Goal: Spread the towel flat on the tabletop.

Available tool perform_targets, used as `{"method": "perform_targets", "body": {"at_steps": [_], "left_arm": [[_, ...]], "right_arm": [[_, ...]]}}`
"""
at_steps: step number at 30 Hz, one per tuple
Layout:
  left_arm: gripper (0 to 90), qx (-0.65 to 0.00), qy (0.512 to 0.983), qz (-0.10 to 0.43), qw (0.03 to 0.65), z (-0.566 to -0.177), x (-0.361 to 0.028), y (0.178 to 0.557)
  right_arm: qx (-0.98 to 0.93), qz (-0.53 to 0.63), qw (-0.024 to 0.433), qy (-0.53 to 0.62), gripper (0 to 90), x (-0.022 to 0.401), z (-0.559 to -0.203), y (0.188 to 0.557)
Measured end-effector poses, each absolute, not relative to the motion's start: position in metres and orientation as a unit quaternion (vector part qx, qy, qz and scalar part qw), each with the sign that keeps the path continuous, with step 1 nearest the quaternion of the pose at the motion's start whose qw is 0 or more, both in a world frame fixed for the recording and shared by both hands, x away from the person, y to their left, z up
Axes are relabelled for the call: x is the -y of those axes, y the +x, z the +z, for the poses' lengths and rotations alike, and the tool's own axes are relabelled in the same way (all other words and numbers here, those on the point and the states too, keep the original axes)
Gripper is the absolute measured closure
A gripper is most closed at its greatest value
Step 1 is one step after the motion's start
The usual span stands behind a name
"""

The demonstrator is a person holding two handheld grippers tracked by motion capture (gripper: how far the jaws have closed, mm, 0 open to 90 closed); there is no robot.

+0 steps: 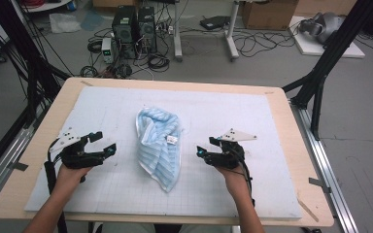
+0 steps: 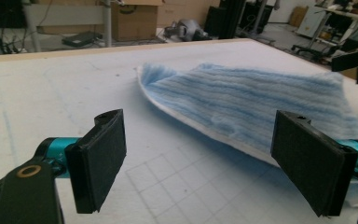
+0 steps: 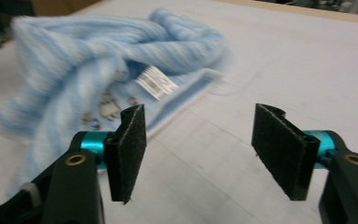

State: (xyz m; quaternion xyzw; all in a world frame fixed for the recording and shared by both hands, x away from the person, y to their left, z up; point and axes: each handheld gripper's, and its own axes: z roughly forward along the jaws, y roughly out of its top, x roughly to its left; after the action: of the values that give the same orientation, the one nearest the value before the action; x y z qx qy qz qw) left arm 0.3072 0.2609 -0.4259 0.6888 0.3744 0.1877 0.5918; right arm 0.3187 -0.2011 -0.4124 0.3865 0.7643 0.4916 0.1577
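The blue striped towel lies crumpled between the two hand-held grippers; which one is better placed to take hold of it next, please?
Probably the left hand-held gripper: its open jaws already face the towel edge close ahead. The right hand-held gripper is open too, but the towel lies off to one side of its jaws.

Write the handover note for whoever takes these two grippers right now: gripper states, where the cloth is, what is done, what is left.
Left gripper: jaws open, nothing between them, on the mat to the left of the towel.
Right gripper: jaws open, nothing held, to the right of the towel.
Blue striped towel: lies crumpled and loosely bunched in the middle of the white grid mat, white label facing up, apart from both grippers.
Done: nothing tidy to see yet; the towel is neither spread flat nor folded.
Left: probably take hold of its edges from each side and straighten or fold it.
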Motion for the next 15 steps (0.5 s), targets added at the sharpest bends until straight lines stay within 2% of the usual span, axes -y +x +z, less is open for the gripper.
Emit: {"method": "perform_targets", "body": {"at_steps": [3,5,15], "left_arm": [[19.0,-0.367,0.693,0.173,0.596,-0.425,-0.252,0.307],[23.9,-0.358,0.696,0.156,0.603,-0.424,-0.245,0.307],[23.6,-0.338,0.73,0.141,0.578,-0.424,-0.191,0.311]], "right_arm": [[-0.76,0.49,0.161,0.395,32.1,0.207,-0.414,0.319],[-0.76,0.487,0.162,0.399,31.8,0.209,-0.417,0.32],[-0.781,0.456,0.162,0.394,32.0,0.203,-0.426,0.322]]}}
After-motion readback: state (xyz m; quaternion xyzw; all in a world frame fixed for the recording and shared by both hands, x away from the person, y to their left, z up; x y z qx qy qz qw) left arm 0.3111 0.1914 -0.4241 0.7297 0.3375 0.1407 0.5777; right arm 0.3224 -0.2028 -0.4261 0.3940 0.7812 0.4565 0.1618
